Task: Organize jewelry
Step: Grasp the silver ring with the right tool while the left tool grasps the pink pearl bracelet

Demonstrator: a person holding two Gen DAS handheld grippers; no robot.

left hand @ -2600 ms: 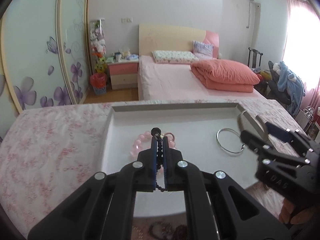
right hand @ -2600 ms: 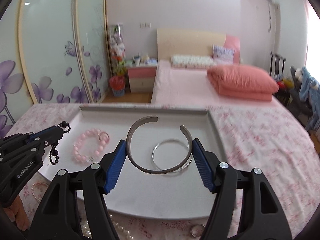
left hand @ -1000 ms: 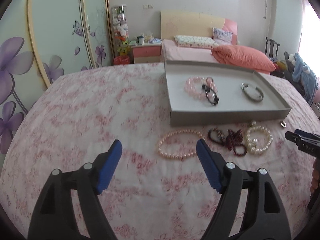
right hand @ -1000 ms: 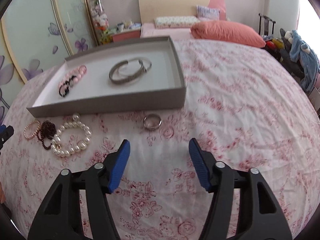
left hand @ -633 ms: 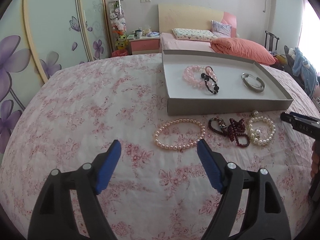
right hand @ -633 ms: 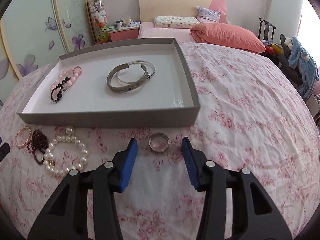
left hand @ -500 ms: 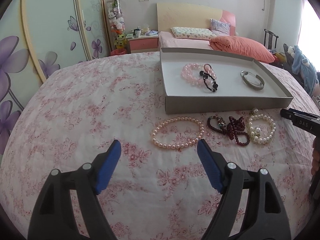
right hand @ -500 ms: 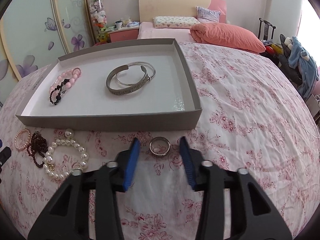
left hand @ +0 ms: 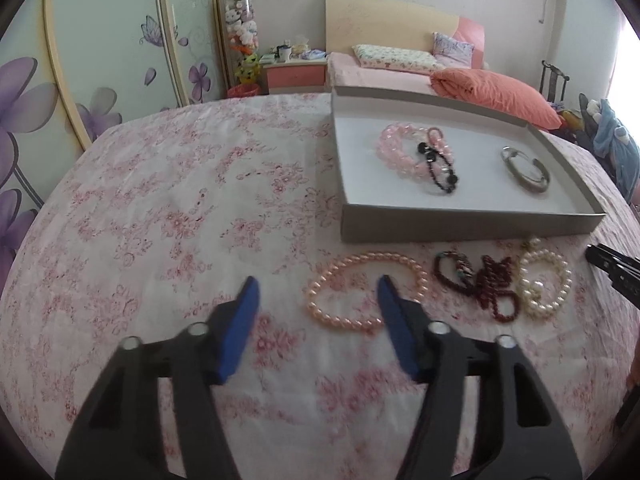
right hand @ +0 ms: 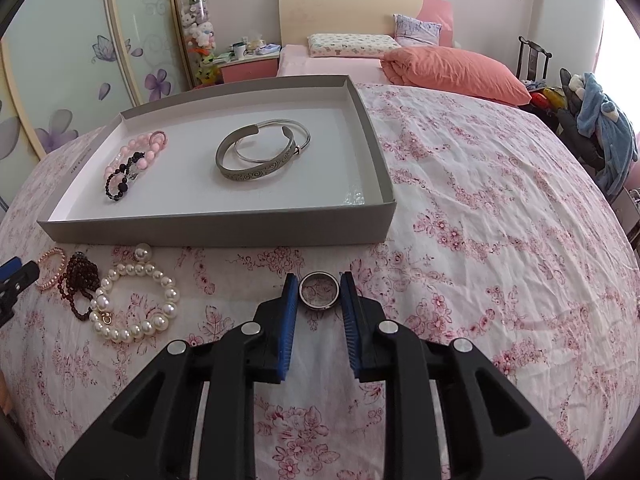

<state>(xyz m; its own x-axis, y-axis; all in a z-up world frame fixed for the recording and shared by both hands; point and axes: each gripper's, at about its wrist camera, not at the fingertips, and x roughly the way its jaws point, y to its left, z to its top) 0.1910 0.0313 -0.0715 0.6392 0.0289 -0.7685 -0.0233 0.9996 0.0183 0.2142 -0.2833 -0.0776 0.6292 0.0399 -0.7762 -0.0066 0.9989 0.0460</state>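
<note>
While your right gripper (right hand: 319,285) sits low on the floral bedspread (right hand: 500,240), its blue pads (right hand: 289,300) flank the silver ring (right hand: 319,290) on both sides w/ only a sliver of gap each side; can't tell if they actually touch it yet, so call the claw narrow, closed down around the ring, which lies flat on the cloth just in front of the grey tray (right hand: 224,228).

Your left gripper (left hand: 316,292) is wide apart & holds nothing. Its right pad (left hand: 394,320) overlaps the near edge of the pink pearl necklace (left hand: 360,292) in the left wrist view; whether it touches is unclear.

Loose pcs on the spread, in front of the tray's near wall: pink pearl necklace, then dark red bead bracelets (left hand: 486,284) in a tangle, then white pearl bracelet (right hand: 134,300) just beside them.

Inside the tray: pink bead bracelet (right hand: 138,150) on the left side w/ a black bead bracelet (right hand: 120,182) lying across/against it; engraved silver cuff (right hand: 256,164) toward the middle-right, overlapping a thin silver bangle (right hand: 276,140).

Bg: bed (right hand: 332,66) w/ coral duvet (right hand: 452,72), wardrobe doors (right hand: 80,40) w/ purple flowers.
</note>
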